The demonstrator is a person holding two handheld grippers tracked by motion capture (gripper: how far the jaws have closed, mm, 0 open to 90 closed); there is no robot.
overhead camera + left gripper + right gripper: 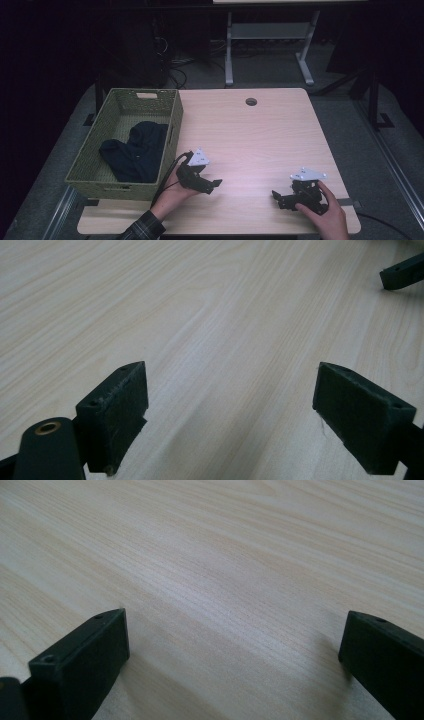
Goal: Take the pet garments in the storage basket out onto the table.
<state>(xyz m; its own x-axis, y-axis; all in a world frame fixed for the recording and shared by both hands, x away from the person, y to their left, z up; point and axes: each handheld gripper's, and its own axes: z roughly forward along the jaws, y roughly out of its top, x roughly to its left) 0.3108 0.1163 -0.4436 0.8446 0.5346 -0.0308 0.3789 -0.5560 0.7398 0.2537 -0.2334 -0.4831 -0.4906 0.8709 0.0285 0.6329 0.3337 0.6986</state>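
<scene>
On the high view's left, a green woven basket (102,189) sits on the pale wooden table (250,140), with a dark crumpled cloth (135,152) inside it. Just right of the basket's front corner, my left gripper (212,185) is held low over the table, open, jaws pointing right. Near the front right, my right gripper (278,198) is open too, jaws pointing left. In the left gripper view, the left gripper (230,385) has bare wood between its wide jaws, and the other gripper's jaw tip (402,272) shows at top right. The right gripper (232,630) likewise spans bare wood.
A round cable hole (251,101) lies near the table's far edge. Beyond the table stands a white desk frame (270,31) on grey carpet, and a cable (167,170) trails from the left gripper along the basket's side.
</scene>
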